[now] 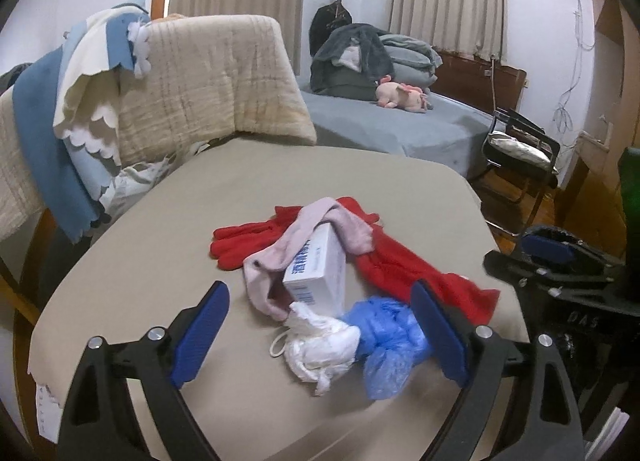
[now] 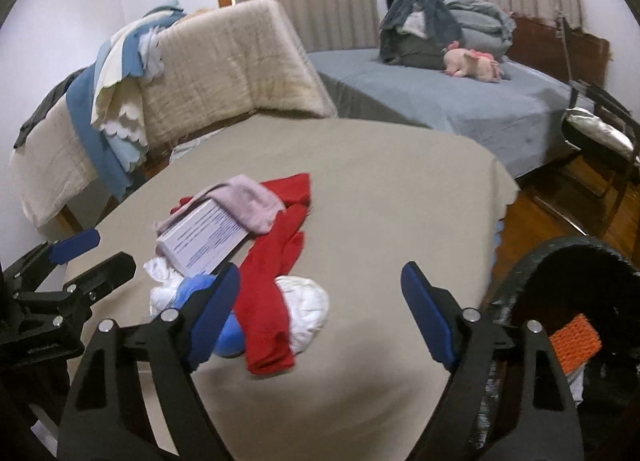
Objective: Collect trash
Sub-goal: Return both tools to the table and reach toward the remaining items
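On the beige table lies a pile: a white box, a pink sock, red gloves, a crumpled white wad and a blue plastic bag. My left gripper hangs open just above the table, with the white wad and the blue bag between its fingers; its pads press on nothing. My right gripper is open over a second white wad and a red glove, with the blue bag by its left finger.
A black trash bin with an orange item inside stands off the table's right edge. A cloth-draped sofa sits behind the table, and a bed with folded blankets and a pink plush toy lies further back. A chair stands on the wooden floor.
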The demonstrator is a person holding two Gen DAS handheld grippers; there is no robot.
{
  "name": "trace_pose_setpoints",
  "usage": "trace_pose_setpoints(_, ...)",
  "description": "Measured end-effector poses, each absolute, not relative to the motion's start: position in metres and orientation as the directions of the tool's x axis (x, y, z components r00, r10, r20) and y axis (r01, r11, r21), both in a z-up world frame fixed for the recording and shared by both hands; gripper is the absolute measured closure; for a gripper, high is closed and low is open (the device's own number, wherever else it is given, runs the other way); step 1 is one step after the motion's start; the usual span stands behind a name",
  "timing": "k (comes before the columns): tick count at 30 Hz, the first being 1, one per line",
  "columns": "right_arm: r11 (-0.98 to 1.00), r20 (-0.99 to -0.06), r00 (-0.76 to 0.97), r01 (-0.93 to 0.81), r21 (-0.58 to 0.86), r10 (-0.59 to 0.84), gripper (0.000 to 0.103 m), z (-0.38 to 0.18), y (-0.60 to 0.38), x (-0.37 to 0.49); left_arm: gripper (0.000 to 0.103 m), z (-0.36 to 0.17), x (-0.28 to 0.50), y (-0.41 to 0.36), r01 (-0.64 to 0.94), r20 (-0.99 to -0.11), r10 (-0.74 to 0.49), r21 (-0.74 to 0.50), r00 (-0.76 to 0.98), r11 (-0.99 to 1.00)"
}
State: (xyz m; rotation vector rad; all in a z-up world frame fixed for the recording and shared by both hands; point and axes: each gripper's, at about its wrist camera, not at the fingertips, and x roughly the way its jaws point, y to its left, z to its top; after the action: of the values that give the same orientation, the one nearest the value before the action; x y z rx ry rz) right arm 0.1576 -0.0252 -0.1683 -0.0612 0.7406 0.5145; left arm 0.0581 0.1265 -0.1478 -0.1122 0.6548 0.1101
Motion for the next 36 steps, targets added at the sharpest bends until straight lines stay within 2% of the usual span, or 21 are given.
trace_pose_setpoints(10, 0.829, -0.714, 0.535, -0.547, 0.116, 0.452, 0.057, -0.191, 0.007, 0.16, 0.014, -0.157, 0.06, 0.14, -0.151, -0.623, 0.068, -0.082, 0.78, 0.985)
trace_pose_setpoints(16, 0.818, -0.715, 0.535, -0.568, 0.091, 0.451, 0.063, -0.195, 0.016, 0.159, 0.014, -0.16, 0.063, 0.145, -0.159, -0.628, 0.067, -0.092, 0.776, 0.983)
trace_pose_setpoints(18, 0.813, -0.713, 0.535, -0.576, 0.085, 0.454, 0.075, -0.194, 0.016, 0.16, 0.014, -0.161, 0.064, 0.147, -0.161, -0.629, 0.067, -0.094, 0.774, 0.982)
trace_pose_setpoints(21, 0.8, -0.709, 0.535, -0.596, 0.069, 0.46, 0.085, -0.192, 0.018, 0.159, 0.015, -0.162, 0.065, 0.147, -0.163, -0.631, 0.066, -0.097, 0.773, 0.982)
trace_pose_setpoints(22, 0.794, -0.707, 0.527, -0.602, 0.082, 0.472, 0.091, -0.191, 0.018, 0.16, 0.015, -0.162, 0.065, 0.147, -0.162, -0.63, 0.066, -0.097, 0.774, 0.982)
trace_pose_setpoints(32, 0.78, -0.737, 0.472, -0.615, 0.119, 0.485, 0.088, -0.198, 0.03, 0.162, 0.015, -0.162, 0.065, 0.15, -0.169, -0.633, 0.074, -0.092, 0.771, 0.981)
trace_pose_setpoints(36, 0.77, -0.732, 0.457, -0.622, 0.144, 0.506, 0.095, -0.196, 0.029, 0.162, 0.015, -0.163, 0.062, 0.151, -0.171, -0.635, 0.078, -0.086, 0.768, 0.982)
